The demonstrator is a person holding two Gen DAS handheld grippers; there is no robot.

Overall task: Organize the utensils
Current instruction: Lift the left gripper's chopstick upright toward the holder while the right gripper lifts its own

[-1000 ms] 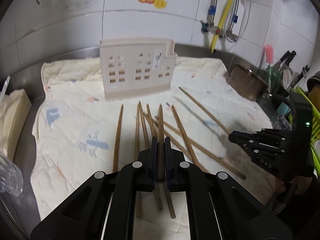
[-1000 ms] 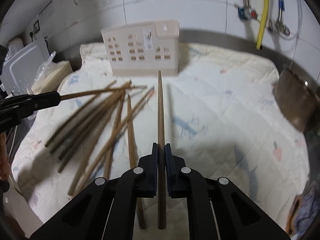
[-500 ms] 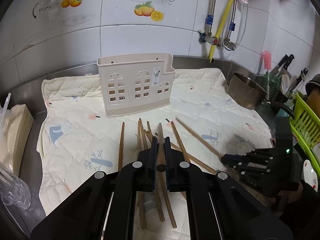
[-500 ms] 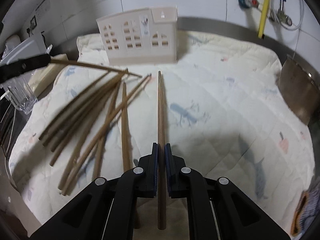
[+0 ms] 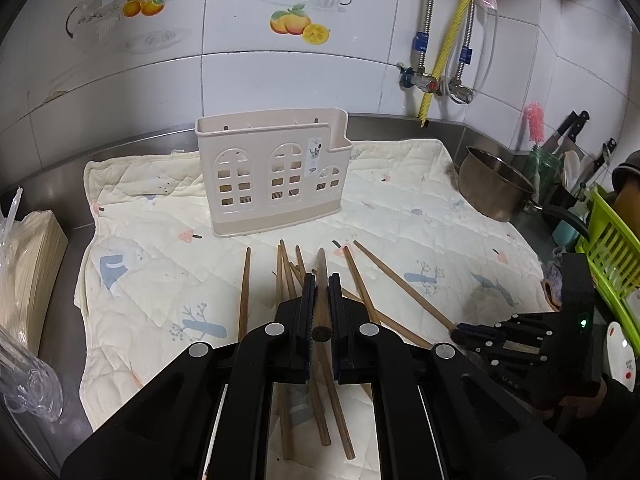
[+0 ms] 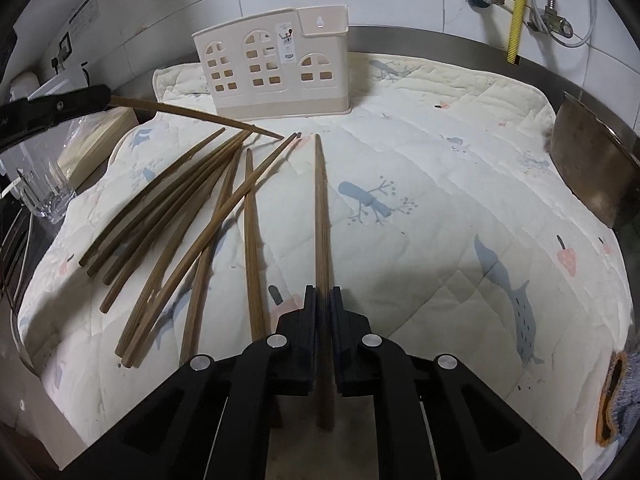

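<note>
A beige plastic utensil holder (image 5: 272, 172) (image 6: 276, 64) stands upright at the back of the quilted mat (image 5: 400, 216). Several brown wooden chopsticks (image 5: 244, 292) (image 6: 180, 208) lie loose in front of it. My left gripper (image 5: 320, 304) is shut on one chopstick (image 5: 321, 276) that points toward the holder, above the pile. In the right wrist view it reaches in from the left (image 6: 104, 98). My right gripper (image 6: 323, 300) is shut on another chopstick (image 6: 322, 208), low over the mat, to the right of the pile. The left wrist view shows it at the right (image 5: 460, 330).
A metal pot (image 5: 492, 188) sits at the mat's right edge, with a green rack (image 5: 608, 240) and knives behind it. A clear glass (image 6: 44, 196) and a stack of pale sheets (image 5: 28, 272) stand off the mat on the left. Tiled wall and pipes run behind.
The left gripper's chopstick has lifted off the pile and swung toward the holder. The right gripper with its chopstick has sunk a little toward the mat.
</note>
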